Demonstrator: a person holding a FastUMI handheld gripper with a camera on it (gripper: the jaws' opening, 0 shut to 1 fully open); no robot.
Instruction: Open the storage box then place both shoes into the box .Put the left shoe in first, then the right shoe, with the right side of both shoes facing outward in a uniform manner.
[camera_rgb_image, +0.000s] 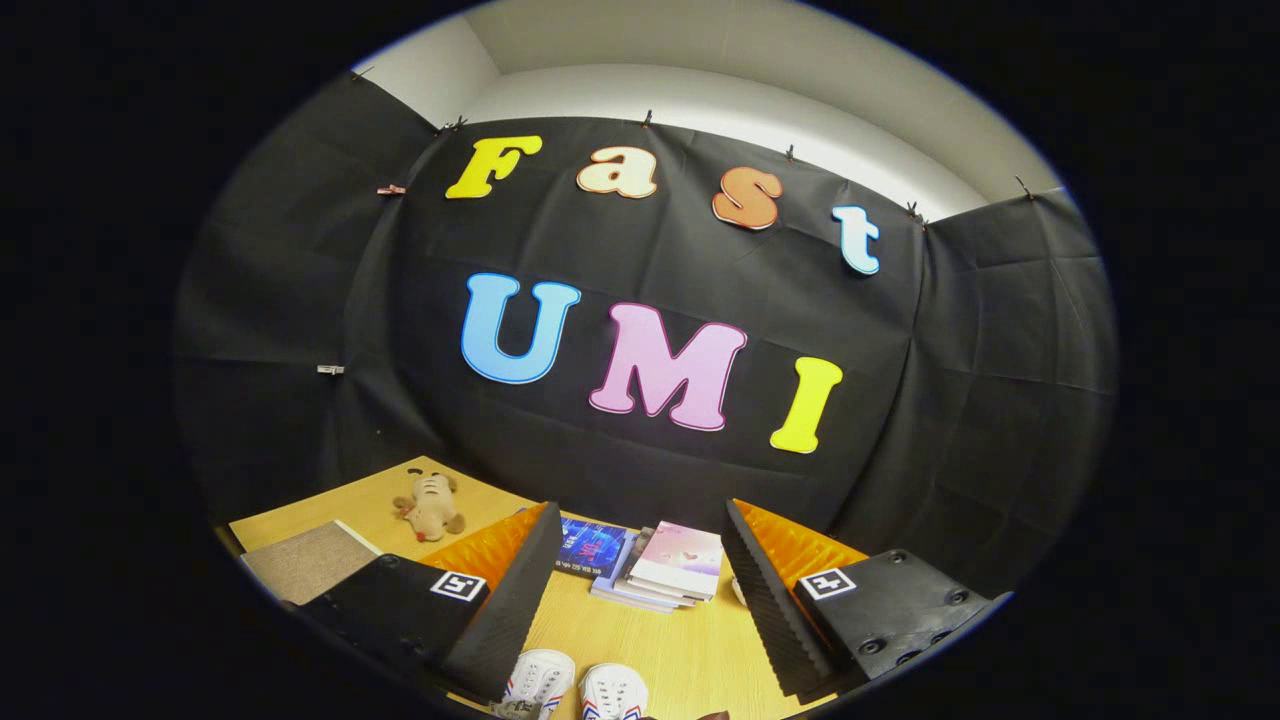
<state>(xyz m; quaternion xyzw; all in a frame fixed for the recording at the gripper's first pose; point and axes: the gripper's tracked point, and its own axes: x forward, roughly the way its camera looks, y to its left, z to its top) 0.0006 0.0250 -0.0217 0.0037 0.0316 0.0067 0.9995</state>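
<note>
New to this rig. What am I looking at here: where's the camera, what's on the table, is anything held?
There is no robot arm: a person carries a two-finger claw by hand, and the camera rides on it, looking forward along the fingers. The two dark wedges at the bottom are those fingers, spread wide apart with nothing between them, so nothing is held.

The wooden table lies below. Closest, low between the fingers, are the toes of two white shoes side by side. Beyond the fingers sits a stack of books, with another dark book beside it. Further off to one side lie a small plush toy and a grey mat. Behind it all hangs the booth's black cloth wall.
</note>
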